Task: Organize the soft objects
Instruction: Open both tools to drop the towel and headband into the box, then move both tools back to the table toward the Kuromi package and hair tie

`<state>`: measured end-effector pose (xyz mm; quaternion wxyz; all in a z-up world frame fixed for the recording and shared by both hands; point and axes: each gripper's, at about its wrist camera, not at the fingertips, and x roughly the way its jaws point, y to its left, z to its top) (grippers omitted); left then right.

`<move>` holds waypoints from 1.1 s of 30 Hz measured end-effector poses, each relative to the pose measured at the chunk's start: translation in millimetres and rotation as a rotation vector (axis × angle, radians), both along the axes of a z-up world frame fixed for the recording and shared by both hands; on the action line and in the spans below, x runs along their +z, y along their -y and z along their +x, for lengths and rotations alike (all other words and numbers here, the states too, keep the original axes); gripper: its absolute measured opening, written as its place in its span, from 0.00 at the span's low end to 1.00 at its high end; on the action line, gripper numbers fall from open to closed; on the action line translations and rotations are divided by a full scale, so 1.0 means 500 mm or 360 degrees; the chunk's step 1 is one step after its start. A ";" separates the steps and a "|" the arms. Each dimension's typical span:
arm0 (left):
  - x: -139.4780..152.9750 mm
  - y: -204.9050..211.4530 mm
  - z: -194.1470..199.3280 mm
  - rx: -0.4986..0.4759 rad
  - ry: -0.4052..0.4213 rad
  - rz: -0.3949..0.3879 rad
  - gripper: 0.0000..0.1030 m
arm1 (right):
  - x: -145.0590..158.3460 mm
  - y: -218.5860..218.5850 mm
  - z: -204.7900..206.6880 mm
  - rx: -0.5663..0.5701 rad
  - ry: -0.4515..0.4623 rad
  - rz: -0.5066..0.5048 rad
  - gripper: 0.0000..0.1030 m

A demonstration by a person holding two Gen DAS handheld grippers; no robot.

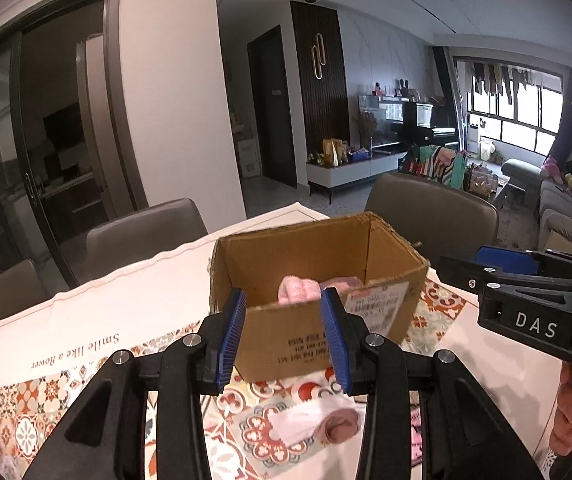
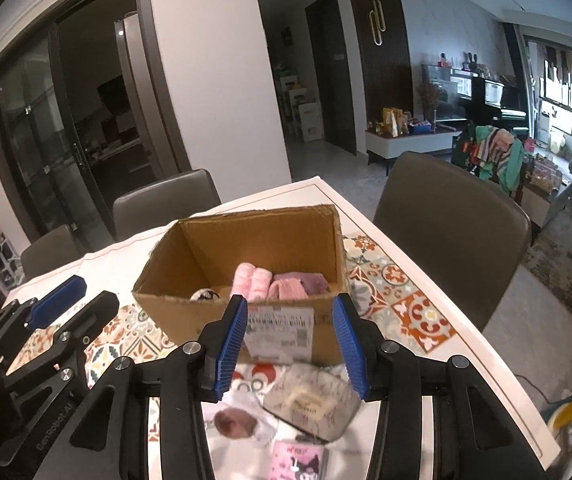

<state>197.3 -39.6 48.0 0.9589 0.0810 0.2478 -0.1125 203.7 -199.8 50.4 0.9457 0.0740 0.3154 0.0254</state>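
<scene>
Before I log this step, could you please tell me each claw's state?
Left claw: open, holding nothing.
Right claw: open, holding nothing.

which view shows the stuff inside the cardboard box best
The right wrist view: it looks down into the cardboard box, showing pink rolls, a purple one and a dark-and-white item. The left wrist view sees only pink tops over the near wall.

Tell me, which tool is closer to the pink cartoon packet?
Right. The right tool hangs just above the pink cartoon packet; the left tool is off to its left, over the rolled sock.
</scene>
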 end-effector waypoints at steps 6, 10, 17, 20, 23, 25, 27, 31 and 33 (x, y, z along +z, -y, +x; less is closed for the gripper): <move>-0.035 -0.014 -0.036 -0.0022 -0.0045 -0.0010 0.38 | -0.020 -0.007 -0.048 -0.0046 -0.0019 -0.0012 0.50; -0.063 -0.018 -0.058 -0.0020 -0.0092 0.0009 0.38 | -0.039 -0.011 -0.072 -0.0071 -0.0044 -0.0022 0.51; -0.113 -0.029 -0.080 -0.0031 -0.0166 0.0027 0.38 | -0.092 -0.021 -0.107 -0.0085 -0.0137 -0.0042 0.50; -0.132 -0.040 -0.088 -0.0043 -0.0199 0.0019 0.38 | -0.109 -0.028 -0.119 -0.0088 -0.0176 -0.0035 0.50; -0.150 -0.047 -0.090 -0.0073 -0.0245 0.0022 0.38 | -0.126 -0.039 -0.130 -0.0096 -0.0209 -0.0042 0.51; -0.165 -0.054 -0.094 -0.0091 -0.0262 0.0025 0.37 | -0.139 -0.046 -0.133 -0.0093 -0.0236 -0.0037 0.51; -0.178 -0.059 -0.096 -0.0108 -0.0276 0.0031 0.37 | -0.155 -0.052 -0.138 -0.0100 -0.0271 -0.0037 0.51; -0.203 -0.062 -0.097 -0.0139 -0.0304 0.0062 0.37 | -0.193 -0.059 -0.141 -0.0105 -0.0365 0.0008 0.57; -0.214 -0.063 -0.095 -0.0147 -0.0320 0.0068 0.37 | -0.210 -0.060 -0.139 -0.0102 -0.0404 0.0034 0.57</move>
